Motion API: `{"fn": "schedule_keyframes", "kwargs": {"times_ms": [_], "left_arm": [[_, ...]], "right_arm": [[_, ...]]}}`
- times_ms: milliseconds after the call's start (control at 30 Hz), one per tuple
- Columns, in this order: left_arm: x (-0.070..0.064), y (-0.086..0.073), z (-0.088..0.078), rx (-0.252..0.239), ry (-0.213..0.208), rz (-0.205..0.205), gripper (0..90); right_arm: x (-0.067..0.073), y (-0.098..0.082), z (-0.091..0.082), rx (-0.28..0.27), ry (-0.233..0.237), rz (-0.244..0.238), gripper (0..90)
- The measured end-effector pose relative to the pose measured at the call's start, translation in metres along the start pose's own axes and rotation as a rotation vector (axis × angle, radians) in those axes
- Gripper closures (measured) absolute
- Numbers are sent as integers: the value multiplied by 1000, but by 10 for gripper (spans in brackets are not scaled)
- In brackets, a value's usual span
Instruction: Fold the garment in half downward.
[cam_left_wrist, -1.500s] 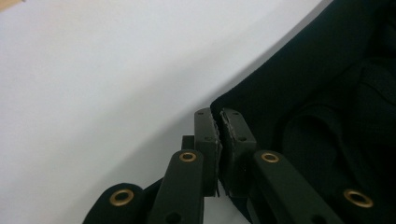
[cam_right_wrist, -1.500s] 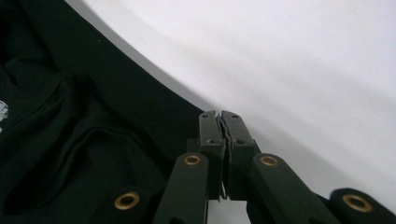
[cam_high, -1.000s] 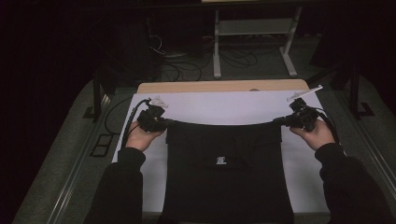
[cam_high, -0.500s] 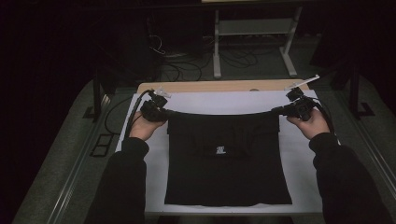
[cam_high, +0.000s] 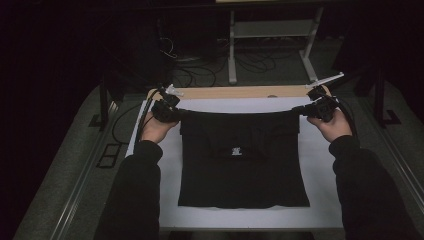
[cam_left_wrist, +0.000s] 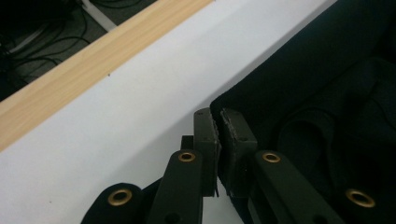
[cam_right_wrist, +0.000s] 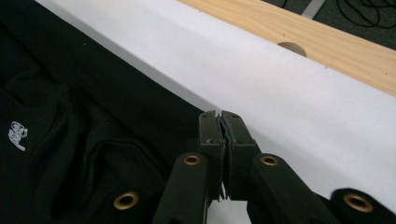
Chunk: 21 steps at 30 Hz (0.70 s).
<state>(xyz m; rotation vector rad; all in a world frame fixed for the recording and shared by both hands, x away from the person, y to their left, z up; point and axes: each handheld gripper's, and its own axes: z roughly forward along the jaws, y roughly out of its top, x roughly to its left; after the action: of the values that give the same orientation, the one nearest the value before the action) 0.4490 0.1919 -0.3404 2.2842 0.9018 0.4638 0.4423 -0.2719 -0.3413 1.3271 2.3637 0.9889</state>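
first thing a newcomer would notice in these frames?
The black shirt spread on the white sheet mid-table, its far edge pulled taut between the two grippers. The left gripper pinches the far left corner and the right gripper the far right one, both jaws closed on the cloth. Next comes the small white logo at the shirt's middle, and the pale wooden strip along the table's far edge.

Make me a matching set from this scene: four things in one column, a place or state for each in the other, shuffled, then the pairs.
1. left gripper
2. white logo
3. wooden strip
4. black T-shirt

A. along the table's far edge
B. far hem stretched between both grippers
C. shut on the shirt's far left corner
D. printed near the shirt's middle

Pairs: 1-C, 2-D, 3-A, 4-B
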Motion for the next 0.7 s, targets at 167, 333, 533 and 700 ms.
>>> {"fn": "schedule_keyframes", "kwargs": {"times_ms": [167, 333, 533, 700], "left_arm": [[1, 3, 1, -9, 5, -5, 837], [2, 1, 10, 3, -1, -5, 828], [7, -2, 24, 13, -8, -24, 823], [14, -7, 34, 30, 5, -76, 730]], "right_arm": [[-1, 2, 1, -2, -5, -3, 861], [-4, 1, 8, 18, -10, 1, 861], [-8, 0, 23, 35, -9, 1, 860], [-18, -3, 35, 48, 31, 57, 762]]}}
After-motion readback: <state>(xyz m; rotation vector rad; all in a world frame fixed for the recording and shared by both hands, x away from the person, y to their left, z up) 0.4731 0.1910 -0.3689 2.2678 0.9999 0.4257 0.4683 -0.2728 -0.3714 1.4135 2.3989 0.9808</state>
